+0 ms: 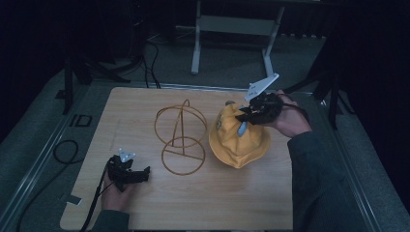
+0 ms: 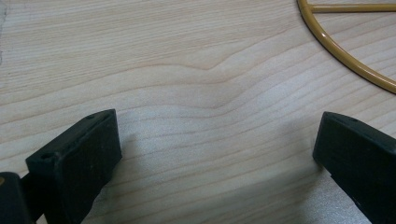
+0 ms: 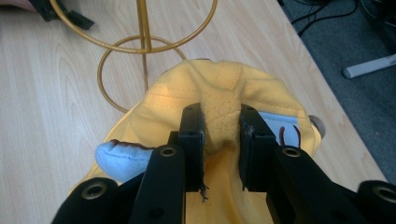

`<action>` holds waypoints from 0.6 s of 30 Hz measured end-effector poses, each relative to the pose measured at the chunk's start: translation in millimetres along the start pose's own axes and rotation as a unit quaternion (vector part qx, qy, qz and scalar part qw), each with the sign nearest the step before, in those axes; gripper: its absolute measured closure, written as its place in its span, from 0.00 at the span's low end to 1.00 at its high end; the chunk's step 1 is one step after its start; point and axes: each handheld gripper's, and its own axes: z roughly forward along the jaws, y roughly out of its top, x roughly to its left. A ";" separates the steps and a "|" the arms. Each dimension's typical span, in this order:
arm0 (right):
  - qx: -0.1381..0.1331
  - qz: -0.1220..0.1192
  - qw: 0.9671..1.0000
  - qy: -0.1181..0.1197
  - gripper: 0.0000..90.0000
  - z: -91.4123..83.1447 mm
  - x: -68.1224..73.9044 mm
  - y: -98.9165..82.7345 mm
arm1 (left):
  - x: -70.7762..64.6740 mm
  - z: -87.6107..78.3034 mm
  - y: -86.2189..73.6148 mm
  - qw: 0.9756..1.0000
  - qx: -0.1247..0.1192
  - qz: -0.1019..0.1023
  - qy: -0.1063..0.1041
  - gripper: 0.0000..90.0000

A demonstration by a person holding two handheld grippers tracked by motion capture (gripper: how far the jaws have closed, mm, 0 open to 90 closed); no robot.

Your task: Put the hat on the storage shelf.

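While pinched: hat (image 3: 219,98) btw right tool (image 3: 222,140) jaws

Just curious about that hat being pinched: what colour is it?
The hat is yellow, with light blue ear-like patches; the right gripper view shows it best.

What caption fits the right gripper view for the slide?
Right gripper shut on the crown of a yellow hat, pinching a fold of fabric above the wooden table, gold wire stand behind.

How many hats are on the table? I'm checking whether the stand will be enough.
1. The yellow hat sits right of the gold wire stand, its crown pinched by the right gripper. Nothing suggests another, though the dark surroundings could hide one.
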 end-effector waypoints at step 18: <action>-0.020 0.001 1.000 -0.003 0.82 -30.6 -13.3 19.0 | 0.1 0.0 0.0 1.000 0.000 0.000 0.000 0.01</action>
